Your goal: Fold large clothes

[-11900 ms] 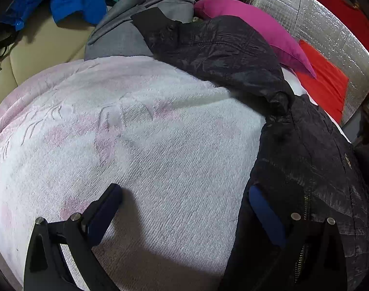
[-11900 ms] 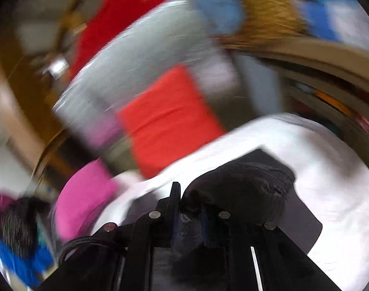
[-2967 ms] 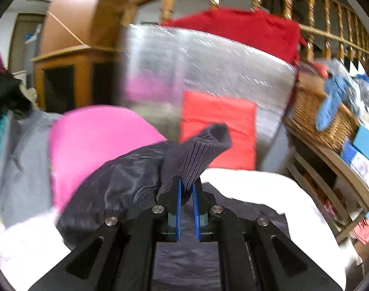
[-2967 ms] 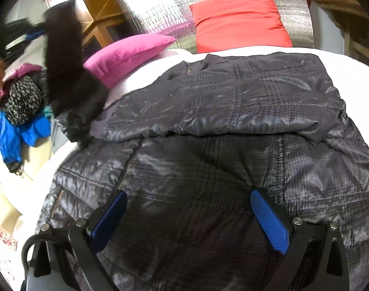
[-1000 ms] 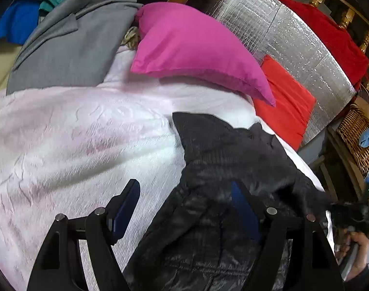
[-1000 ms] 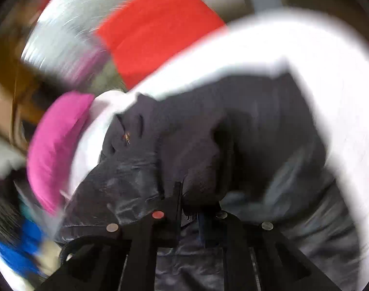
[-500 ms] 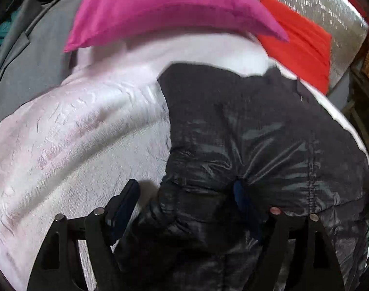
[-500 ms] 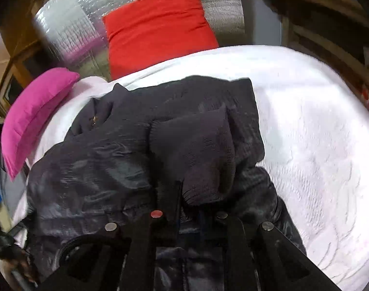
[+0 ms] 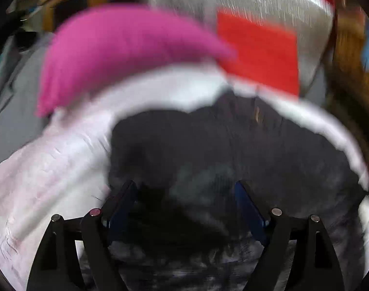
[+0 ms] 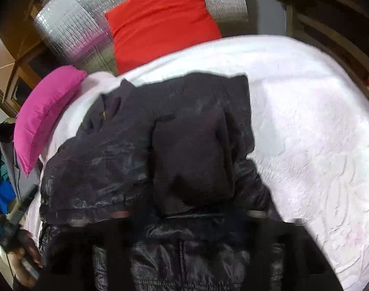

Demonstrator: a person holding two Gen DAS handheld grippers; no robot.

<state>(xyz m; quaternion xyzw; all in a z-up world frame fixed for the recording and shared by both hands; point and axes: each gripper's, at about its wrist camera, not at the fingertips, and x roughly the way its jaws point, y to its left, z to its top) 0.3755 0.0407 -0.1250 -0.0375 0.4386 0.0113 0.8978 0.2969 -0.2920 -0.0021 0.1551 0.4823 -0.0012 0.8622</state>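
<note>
- Your right gripper (image 10: pixel 187 220) is opening, its fingers a dark blur. The knit cuff (image 10: pixel 189 165) lies just ahead of them, laid on the jacket (image 10: pixel 111 160). It appears released; if a pad snags the knit as you draw back, the sleeve will probably drag off the fold.
- Your left gripper (image 9: pixel 184 201) is spread wide and empty over the jacket (image 9: pixel 233 145), which sits on the white blanket (image 9: pixel 51 169). The slick shell may spring open if you pinch only its top layer.
- Your left hand (image 10: pixel 21 257) sits beside the jacket's near-left edge.
- Farther off, the pink pillow (image 10: pixel 43 111) lies near the collar and crowds any fold that way.
- The red cushion (image 10: pixel 160 24) and the silver foil panel (image 10: pixel 70 26) behind it stand well clear.
</note>
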